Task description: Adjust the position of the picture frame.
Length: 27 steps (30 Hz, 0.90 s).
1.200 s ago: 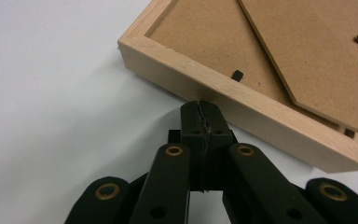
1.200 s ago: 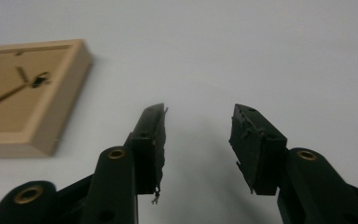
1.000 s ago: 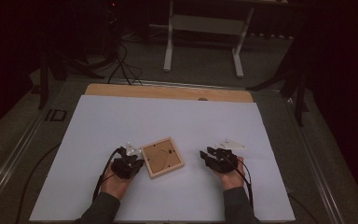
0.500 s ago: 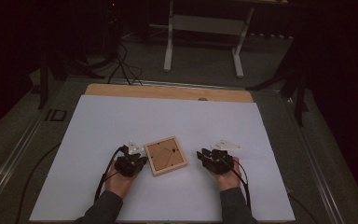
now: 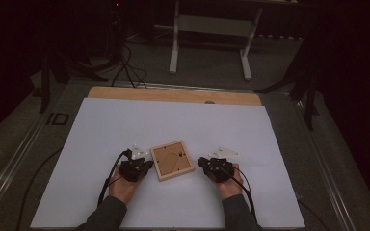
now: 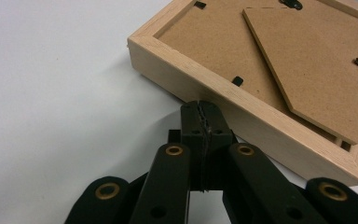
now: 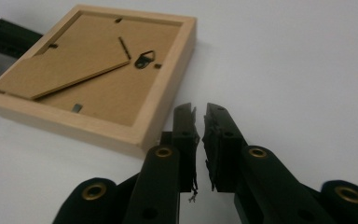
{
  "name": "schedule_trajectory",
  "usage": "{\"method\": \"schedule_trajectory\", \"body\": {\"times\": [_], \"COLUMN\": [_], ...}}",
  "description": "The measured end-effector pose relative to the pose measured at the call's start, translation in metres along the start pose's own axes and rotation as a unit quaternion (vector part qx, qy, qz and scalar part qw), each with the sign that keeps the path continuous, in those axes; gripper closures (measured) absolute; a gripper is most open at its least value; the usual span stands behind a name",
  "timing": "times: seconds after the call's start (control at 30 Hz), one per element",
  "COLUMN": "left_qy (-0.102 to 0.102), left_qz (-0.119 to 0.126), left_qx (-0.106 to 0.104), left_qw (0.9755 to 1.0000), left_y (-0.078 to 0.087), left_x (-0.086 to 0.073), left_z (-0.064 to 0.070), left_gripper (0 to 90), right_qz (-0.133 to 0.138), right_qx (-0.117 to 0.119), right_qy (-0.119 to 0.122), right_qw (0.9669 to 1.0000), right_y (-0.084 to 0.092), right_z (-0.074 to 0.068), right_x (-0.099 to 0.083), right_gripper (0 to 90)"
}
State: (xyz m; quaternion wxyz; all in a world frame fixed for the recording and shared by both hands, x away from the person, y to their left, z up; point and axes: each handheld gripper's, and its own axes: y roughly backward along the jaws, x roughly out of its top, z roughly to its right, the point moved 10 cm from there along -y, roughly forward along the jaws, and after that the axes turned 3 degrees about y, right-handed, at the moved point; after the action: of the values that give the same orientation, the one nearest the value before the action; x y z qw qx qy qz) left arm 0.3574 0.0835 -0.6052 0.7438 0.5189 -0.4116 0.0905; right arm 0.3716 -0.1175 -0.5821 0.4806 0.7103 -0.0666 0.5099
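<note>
Frame [image 5: 172, 160] face-down on tabletop [image 5: 125, 120]. My left gripper [image 6: 200, 106] pressed together, tips against frame edge. My right gripper [image 7: 199, 116] just closing, narrow gap, nothing between, beside frame.

Room dim beyond the lit white table [image 5: 183, 120]. Gripper views sharp near the jaws, soft shadows beneath.

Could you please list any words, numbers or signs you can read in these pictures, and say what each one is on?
"ID" on the grey floor mat left of the white table, in the high view.
The picture frame lies back up; its backing board bears no writing.
</note>
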Motion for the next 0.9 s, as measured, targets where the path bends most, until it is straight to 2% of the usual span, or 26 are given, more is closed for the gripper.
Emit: {"method": "schedule_trajectory", "body": {"times": [0.3, 0.6, 0.7, 0.9], "left_qy": [0.007, 0.015, 0.021, 0.017], "left_qz": [0.009, 0.009, 0.006, 0.005], "left_qx": [-0.002, -0.004, -0.013, -0.005], "left_qw": [0.9999, 0.9998, 0.9997, 0.9998], "left_y": [-0.004, -0.006, -0.008, -0.01], "left_x": [0.003, 0.005, 0.006, 0.008], "left_z": [0.002, 0.002, 0.003, 0.005], "left_gripper": [89.5, 89.5, 89.6, 89.6], "right_qz": [-0.018, -0.03, -0.03, -0.028], "right_qx": [0.013, 0.014, 0.013, 0.007], "right_qy": [0.019, 0.015, 0.019, 0.016], "right_qw": [0.9996, 0.9993, 0.9993, 0.9994], "right_y": [-0.007, -0.008, -0.007, -0.007], "right_z": [-0.014, -0.014, -0.014, -0.014], "right_x": [-0.005, -0.008, -0.009, -0.009], "right_gripper": [85.3, 87.7, 89.1, 89.4]}}
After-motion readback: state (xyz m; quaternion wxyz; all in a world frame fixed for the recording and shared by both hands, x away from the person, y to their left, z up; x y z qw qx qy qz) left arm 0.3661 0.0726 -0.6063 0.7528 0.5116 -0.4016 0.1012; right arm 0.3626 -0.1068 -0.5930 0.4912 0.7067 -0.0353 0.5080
